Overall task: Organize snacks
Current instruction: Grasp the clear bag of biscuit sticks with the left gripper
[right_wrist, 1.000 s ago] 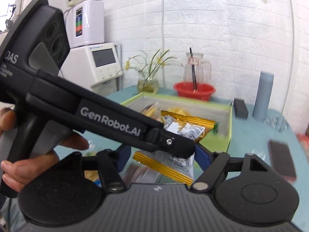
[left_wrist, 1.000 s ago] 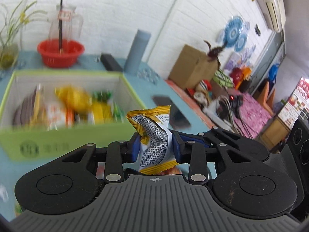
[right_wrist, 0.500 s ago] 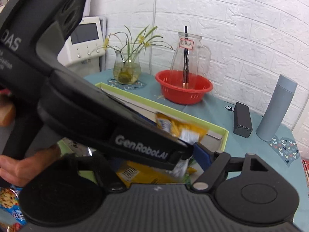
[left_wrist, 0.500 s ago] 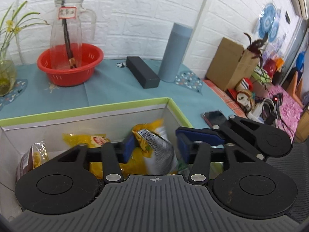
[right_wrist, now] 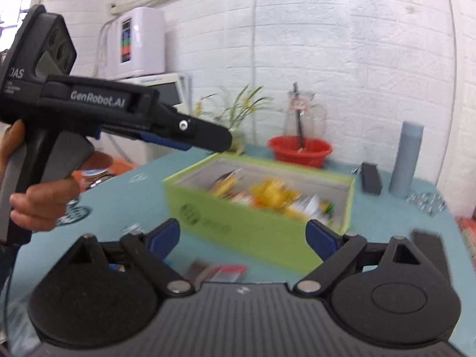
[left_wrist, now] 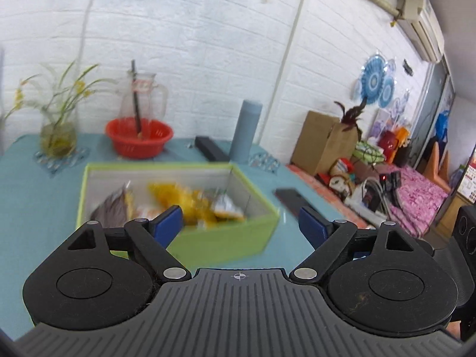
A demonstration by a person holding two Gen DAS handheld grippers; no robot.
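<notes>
Nearest to me, the left gripper (left_wrist: 239,221) stands with its blue-padded jaws wide and nothing between them; the log and the frames agree they have just been opening, and the same goes for the right gripper (right_wrist: 242,236), also spread wide and empty. In the right wrist view a hand (right_wrist: 44,196) holds the left tool by its grey handle, up at the left and clear of the box. Just under the right gripper, a small flat red-and-dark packet (right_wrist: 218,270) lies on the teal tabletop (left_wrist: 35,208), too blurred to read. Beyond the fingers sits the lime-green cardboard box (left_wrist: 220,244), open at the top, and inside it the crinkly yellow and silver snack packets (left_wrist: 190,202) lie heaped toward its right side. I judge these bags light, soft and air-filled, with slick film that may slide between pads; the crimped seam at a bag's end looks the surest place to pinch, and a hard squeeze on the belly could crush what is inside. Farther off stand a red plastic basin (left_wrist: 139,136) holding a clear glass jug (left_wrist: 142,95), and a tall grey-blue cylinder (left_wrist: 247,131) against the white brick wall.
</notes>
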